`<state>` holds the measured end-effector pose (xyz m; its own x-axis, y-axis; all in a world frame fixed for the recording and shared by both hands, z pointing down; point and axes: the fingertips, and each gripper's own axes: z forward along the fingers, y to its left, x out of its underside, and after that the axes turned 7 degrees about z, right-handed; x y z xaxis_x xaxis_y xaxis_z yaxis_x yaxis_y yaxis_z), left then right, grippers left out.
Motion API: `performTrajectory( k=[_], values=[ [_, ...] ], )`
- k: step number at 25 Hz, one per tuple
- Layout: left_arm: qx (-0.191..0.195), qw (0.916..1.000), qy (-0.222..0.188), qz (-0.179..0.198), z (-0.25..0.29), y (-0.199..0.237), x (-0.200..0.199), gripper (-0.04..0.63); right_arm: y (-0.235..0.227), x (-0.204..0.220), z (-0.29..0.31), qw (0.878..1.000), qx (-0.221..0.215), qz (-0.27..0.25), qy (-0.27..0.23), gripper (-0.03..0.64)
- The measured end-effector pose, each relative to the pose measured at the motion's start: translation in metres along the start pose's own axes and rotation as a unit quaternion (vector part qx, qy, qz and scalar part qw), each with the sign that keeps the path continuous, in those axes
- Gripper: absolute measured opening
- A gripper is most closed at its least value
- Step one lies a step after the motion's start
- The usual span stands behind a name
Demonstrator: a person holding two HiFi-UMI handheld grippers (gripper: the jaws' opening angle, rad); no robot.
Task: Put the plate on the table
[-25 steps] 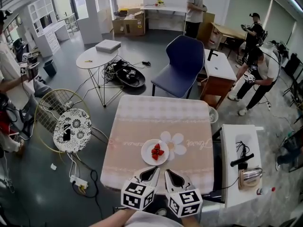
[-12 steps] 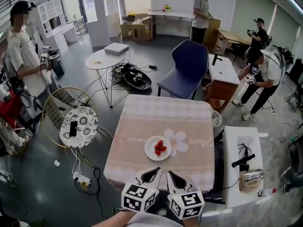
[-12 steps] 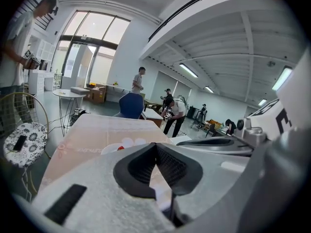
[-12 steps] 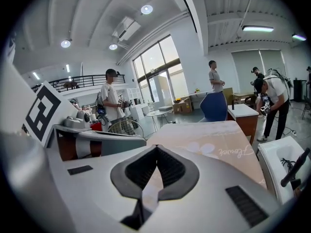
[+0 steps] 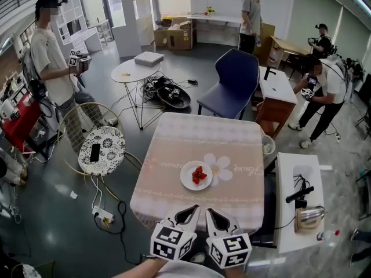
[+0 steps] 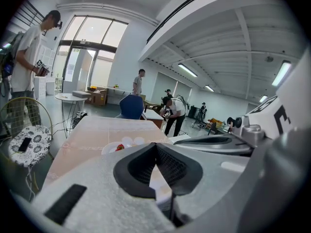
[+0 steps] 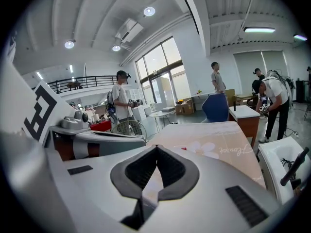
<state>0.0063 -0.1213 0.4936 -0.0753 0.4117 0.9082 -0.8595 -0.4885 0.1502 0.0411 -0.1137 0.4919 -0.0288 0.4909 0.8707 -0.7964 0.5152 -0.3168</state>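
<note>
- White plate (image 5: 186,178) carrying red strawberries (image 5: 198,175) sits flat on the pink-clothed tabletop (image 5: 197,138), near its middle and just beside a printed flower (image 5: 218,170). By my reading it is already where the task wants it.
- Left tool (image 5: 186,214) hangs over the near edge, well apart from the plate, its jaws clenched together on nothing.
- Right tool (image 5: 215,218) hangs just beside it, likewise clenched and empty.
- Both point toward the plate without touching it, which suggests a resting pose rather than a grasp.
</note>
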Motion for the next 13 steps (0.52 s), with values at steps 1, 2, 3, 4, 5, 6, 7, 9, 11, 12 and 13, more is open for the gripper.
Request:
performTrajectory(
  k=[1, 2, 3, 4, 5, 6, 7, 9, 11, 12, 13],
  values=[
    [-0.001, 1.0000, 0.001, -0.001, -0.0014, 0.0000, 0.0012, 0.005, 0.0010, 0.0017, -0.0007, 1.000, -0.001, 0.001, 0.001, 0.003],
    [-0.002, 1.0000, 0.002, -0.002, -0.0024, 0.0001, 0.0025, 0.005, 0.0017, 0.0022, -0.0018, 1.000, 0.000, 0.001, 0.001, 0.003],
    [-0.002, 1.0000, 0.003, -0.003, -0.0030, 0.0001, 0.0037, 0.005, 0.0021, 0.0022, -0.0025, 1.000, 0.000, 0.001, 0.001, 0.003],
    [-0.003, 1.0000, 0.003, -0.003, -0.0033, 0.0002, 0.0043, 0.005, 0.0023, 0.0023, -0.0027, 1.000, 0.000, 0.001, 0.001, 0.003],
    [-0.003, 1.0000, 0.003, -0.003, -0.0034, 0.0001, 0.0045, 0.006, 0.0025, 0.0024, -0.0024, 1.000, 0.000, 0.001, 0.001, 0.003],
    [-0.003, 1.0000, 0.003, -0.003, -0.0034, 0.0000, 0.0045, 0.005, 0.0028, 0.0025, -0.0018, 1.000, -0.001, 0.001, 0.001, 0.003],
    [-0.003, 1.0000, 0.003, -0.002, -0.0034, -0.0002, 0.0044, 0.005, 0.0034, 0.0026, -0.0010, 1.000, -0.002, 0.001, 0.002, 0.003],
    [-0.001, 1.0000, 0.003, 0.000, -0.0031, -0.0006, 0.0045, 0.005, 0.0044, 0.0023, 0.0003, 1.000, -0.004, 0.001, 0.002, 0.003],
    [-0.001, 1.0000, 0.004, 0.000, -0.0026, -0.0007, 0.0050, 0.005, 0.0049, 0.0030, 0.0016, 1.000, -0.007, 0.001, 0.002, 0.003],
    [0.000, 1.0000, 0.005, 0.000, -0.0025, -0.0007, 0.0054, 0.005, 0.0051, 0.0037, 0.0022, 1.000, -0.008, 0.002, 0.003, 0.003],
    [0.000, 1.0000, 0.006, -0.001, -0.0025, -0.0007, 0.0059, 0.005, 0.0053, 0.0045, 0.0027, 1.000, -0.010, 0.002, 0.003, 0.003]
  ],
)
